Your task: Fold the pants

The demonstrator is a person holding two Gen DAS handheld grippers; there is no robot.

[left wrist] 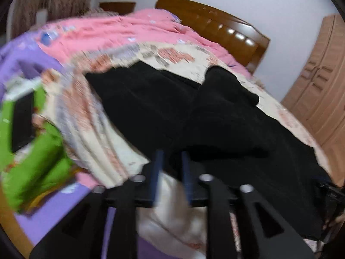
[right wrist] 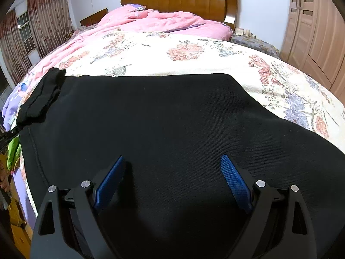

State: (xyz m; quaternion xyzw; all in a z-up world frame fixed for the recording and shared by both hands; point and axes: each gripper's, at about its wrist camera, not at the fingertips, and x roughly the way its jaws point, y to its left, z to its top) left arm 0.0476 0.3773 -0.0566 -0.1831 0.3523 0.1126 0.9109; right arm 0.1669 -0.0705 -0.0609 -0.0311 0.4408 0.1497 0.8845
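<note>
The right tool (right wrist: 172, 179) is spread wide, its 2 blue pads (right wrist: 235, 181) apart above the black pants (right wrist: 155, 118) with nothing between them. The left tool (left wrist: 171, 172) has its pads drawn close, a narrow gap remaining; whether cloth is pinched there I cannot tell (the view is blurred). The pants lie flat across the floral bedspread (right wrist: 194, 54) on the bed. Only the left wrist view shows green fabric (left wrist: 38, 161) beside the bed; only the right wrist view shows the window curtains (right wrist: 47, 15).
</note>
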